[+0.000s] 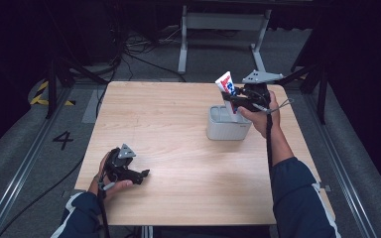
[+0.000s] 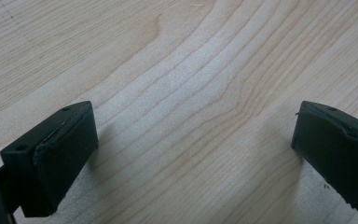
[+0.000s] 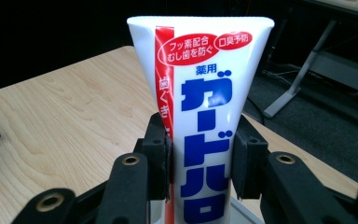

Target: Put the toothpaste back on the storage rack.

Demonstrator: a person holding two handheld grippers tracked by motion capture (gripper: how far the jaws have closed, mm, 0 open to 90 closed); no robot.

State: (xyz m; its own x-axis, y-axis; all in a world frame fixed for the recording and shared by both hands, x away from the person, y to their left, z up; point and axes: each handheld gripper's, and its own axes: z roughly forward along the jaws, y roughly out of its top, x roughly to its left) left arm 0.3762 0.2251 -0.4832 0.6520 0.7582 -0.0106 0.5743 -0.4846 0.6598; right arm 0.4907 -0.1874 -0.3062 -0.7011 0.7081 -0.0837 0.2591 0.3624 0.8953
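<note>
One toothpaste tube (image 3: 200,121), one grey holder (image 1: 227,130), two tongs.

The light wooden counter (image 1: 178,129) carries a pale grey open box (image 1: 225,130) toward its far right. The left tool (image 1: 141,174) rests on its near left part, well apart.

place: lab or studio – dark surround | cables (image 1: 139,47) | floor rails (image 1: 22,163) | number marking (image 1: 62,139)

Three cameras, one table (image 1: 178,148)

High view looks down from six o'clock; gripper views sit close, sharing the wooden tabletop with it.
</note>
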